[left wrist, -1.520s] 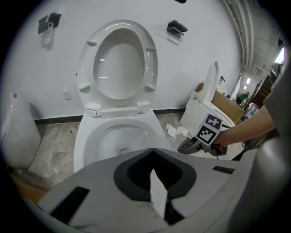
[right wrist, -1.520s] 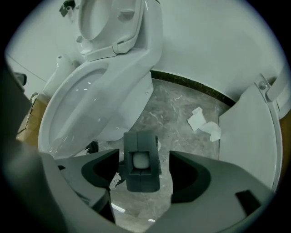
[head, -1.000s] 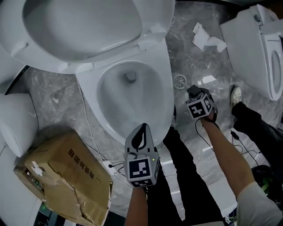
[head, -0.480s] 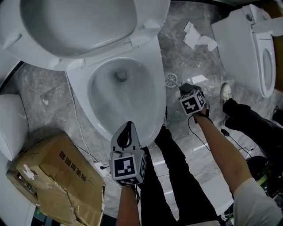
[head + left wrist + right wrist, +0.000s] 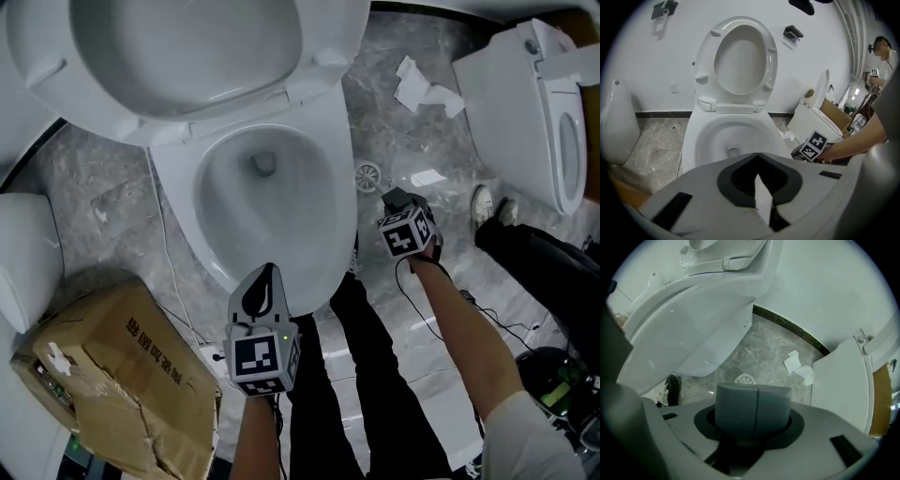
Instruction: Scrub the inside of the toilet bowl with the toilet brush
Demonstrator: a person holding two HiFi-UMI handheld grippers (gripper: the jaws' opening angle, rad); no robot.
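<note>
The toilet bowl (image 5: 267, 202) lay open for scrubbing, yet no toilet brush showed. At its 6 o'clock rim hovered the left gripper (image 5: 264, 281), jaws together, empty. At 3 o'clock the right gripper (image 5: 397, 199) pointed steeply down, its 2 jaws just closing, meeting on nothing, probably seeking the brush

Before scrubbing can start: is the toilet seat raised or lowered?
Raised. The seat stands upright behind the bowl, whose inside is uncovered.
</note>
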